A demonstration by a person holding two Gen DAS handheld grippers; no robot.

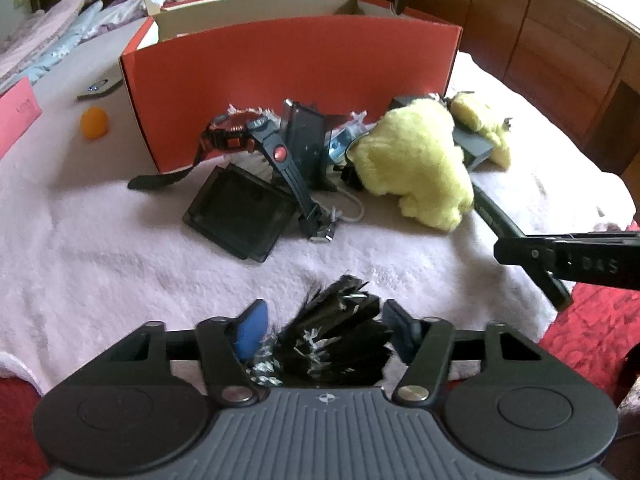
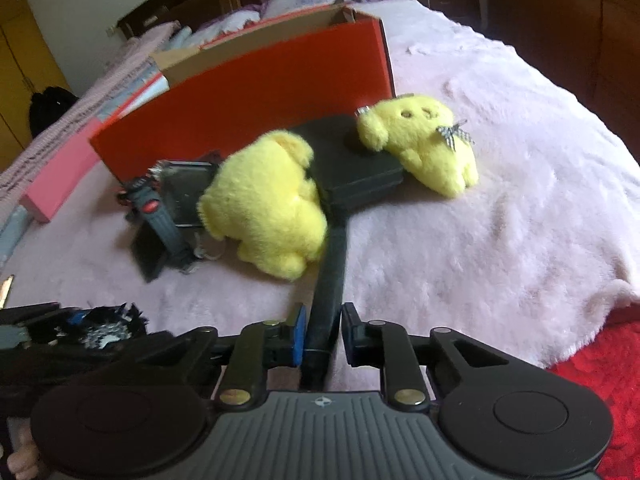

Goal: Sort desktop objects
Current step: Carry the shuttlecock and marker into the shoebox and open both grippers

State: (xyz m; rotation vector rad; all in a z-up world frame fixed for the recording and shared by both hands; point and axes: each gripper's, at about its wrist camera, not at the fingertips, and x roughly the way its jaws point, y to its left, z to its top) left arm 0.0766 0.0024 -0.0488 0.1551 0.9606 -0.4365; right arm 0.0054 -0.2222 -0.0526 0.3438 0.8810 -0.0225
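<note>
My left gripper (image 1: 324, 320) is shut on a black tinsel tuft (image 1: 340, 340), held low over the pink blanket. My right gripper (image 2: 322, 326) is shut on a long black bar (image 2: 332, 272) that runs toward the pile. The pile lies before an open red box (image 1: 288, 76): a watch with a red button (image 1: 276, 152), a dark flat case (image 1: 240, 212), a big yellow plush (image 1: 416, 160) and a smaller yellow plush (image 2: 420, 144) resting on a black case (image 2: 352, 160). The box also shows in the right wrist view (image 2: 260, 92).
An orange ball (image 1: 95, 122) and a pink box (image 1: 16, 116) lie left of the red box. Wooden cabinets (image 1: 540, 40) stand at the right. A red carpet (image 2: 600, 392) lies beyond the blanket's edge. The right gripper's side (image 1: 568, 260) reaches in from the right.
</note>
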